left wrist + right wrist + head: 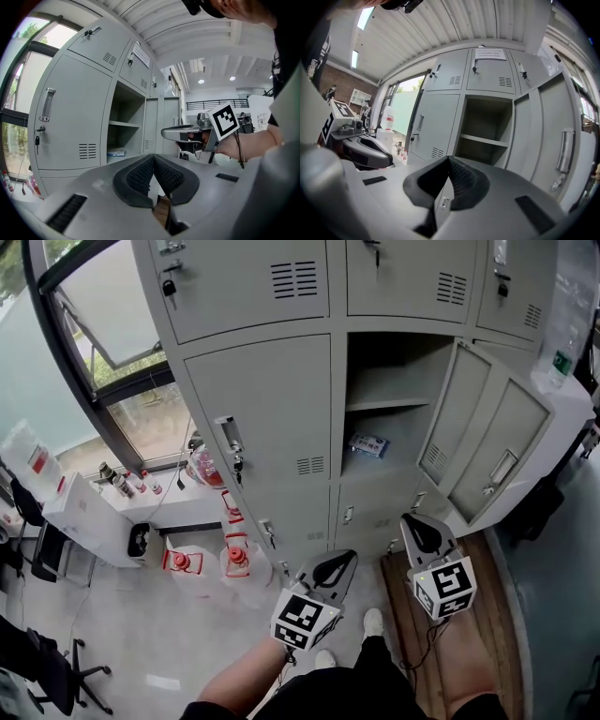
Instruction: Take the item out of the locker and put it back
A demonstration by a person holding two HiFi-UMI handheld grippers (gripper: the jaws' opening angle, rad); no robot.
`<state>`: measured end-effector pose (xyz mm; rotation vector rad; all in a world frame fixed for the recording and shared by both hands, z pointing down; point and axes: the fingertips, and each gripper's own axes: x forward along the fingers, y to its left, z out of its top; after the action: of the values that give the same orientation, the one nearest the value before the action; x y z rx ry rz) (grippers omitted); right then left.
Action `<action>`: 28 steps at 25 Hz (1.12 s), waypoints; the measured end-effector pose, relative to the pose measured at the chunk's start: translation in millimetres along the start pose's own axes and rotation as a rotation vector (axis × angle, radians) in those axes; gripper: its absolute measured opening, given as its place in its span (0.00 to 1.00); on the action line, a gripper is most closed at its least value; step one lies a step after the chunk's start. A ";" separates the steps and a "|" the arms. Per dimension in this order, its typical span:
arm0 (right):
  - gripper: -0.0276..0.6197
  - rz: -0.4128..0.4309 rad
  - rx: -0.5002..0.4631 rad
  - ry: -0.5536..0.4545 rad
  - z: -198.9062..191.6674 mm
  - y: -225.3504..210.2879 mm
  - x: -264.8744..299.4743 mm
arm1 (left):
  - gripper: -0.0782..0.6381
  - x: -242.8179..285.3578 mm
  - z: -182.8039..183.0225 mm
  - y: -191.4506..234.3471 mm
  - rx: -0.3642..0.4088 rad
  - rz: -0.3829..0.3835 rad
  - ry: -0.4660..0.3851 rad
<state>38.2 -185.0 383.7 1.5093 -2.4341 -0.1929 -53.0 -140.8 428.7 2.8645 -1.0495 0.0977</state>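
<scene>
A small blue-and-white packet [367, 443] lies on the floor of the open locker compartment [394, 418], under its shelf; the left gripper view also shows the packet [116, 152]. The locker door [483, 442] hangs open to the right. My left gripper [345, 561] is held low in front of the lockers, shut and empty, its pads [140, 174] meeting. My right gripper [412, 523] is beside it, nearer the open door, also shut with nothing in it [449, 160]. Both stand well short of the compartment. The right gripper view does not show the packet.
Closed grey locker doors surround the opening; one at the left has keys in its lock [236, 463]. Two jugs with red caps [234, 561] stand on the floor at the left, next to a white cabinet [89, 507]. A wooden board [455, 634] lies under the right side.
</scene>
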 end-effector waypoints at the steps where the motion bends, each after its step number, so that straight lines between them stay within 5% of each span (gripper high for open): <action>1: 0.12 0.003 -0.013 0.005 -0.6 -1.5 4.8 | 0.13 1.3 0.6 2.1 0.003 0.003 0.000; 16: 0.13 0.096 -0.121 0.085 -17.1 -48.4 87.2 | 0.13 55.8 12.0 37.4 0.026 0.053 0.000; 18: 0.24 0.109 -0.123 0.094 -21.2 -54.4 98.1 | 0.13 63.2 12.4 43.3 0.023 0.061 0.001; 28: 0.32 0.154 -0.264 0.214 -57.0 -75.3 161.2 | 0.13 94.2 8.0 66.9 0.001 0.094 0.012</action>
<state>51.9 -361.2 444.5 1.1622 -2.2417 -0.2924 -24.2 -252.9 433.4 2.8112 -1.1815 0.1220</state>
